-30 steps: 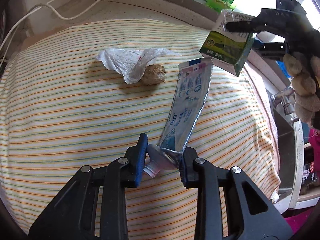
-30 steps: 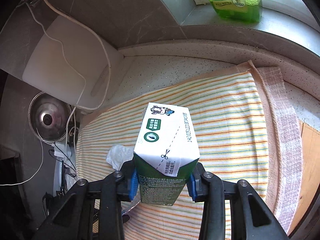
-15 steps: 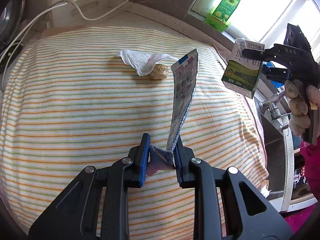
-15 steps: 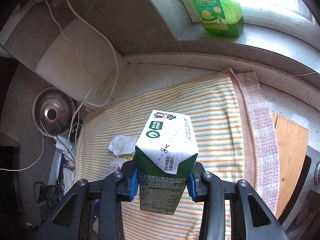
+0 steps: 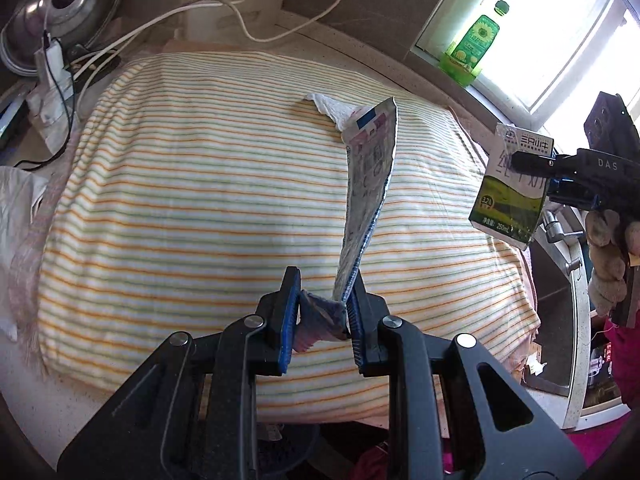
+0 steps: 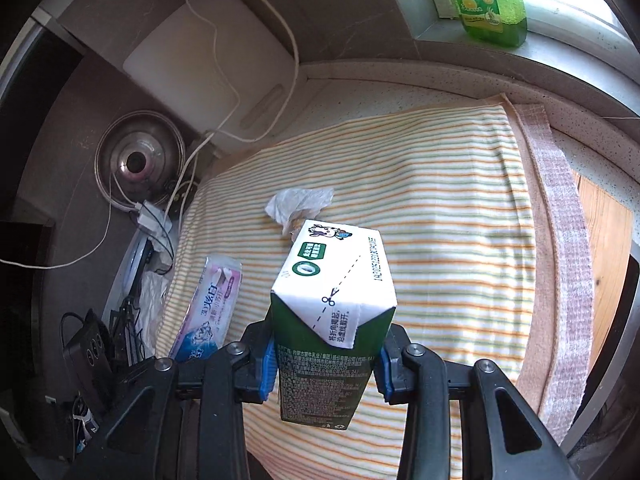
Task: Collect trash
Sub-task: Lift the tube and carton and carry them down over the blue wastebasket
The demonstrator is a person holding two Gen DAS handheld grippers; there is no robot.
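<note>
My left gripper (image 5: 322,312) is shut on the cap end of a flattened toothpaste tube (image 5: 370,168), which stands up edge-on above the striped cloth (image 5: 200,200). The tube (image 6: 212,308) also shows at the lower left of the right wrist view. My right gripper (image 6: 326,364) is shut on a green and white milk carton (image 6: 336,312), held in the air over the cloth (image 6: 440,200). In the left wrist view that carton (image 5: 512,196) hangs at the right, gripped by the right gripper (image 5: 548,180). A crumpled white tissue (image 6: 300,204) lies on the cloth, partly hidden behind the tube (image 5: 332,110).
A green bottle (image 6: 488,4) stands on the windowsill. A white board (image 6: 208,52), a metal lid (image 6: 136,160) and white cables (image 5: 224,4) crowd the back left. A sink (image 5: 556,320) lies right of the cloth, and a wooden board (image 6: 604,248) beside it.
Both grippers have drawn back from the cloth and risen a little. The tube has come off the cloth and turned edge-on. The carton has moved away from the tissue with the right gripper.
</note>
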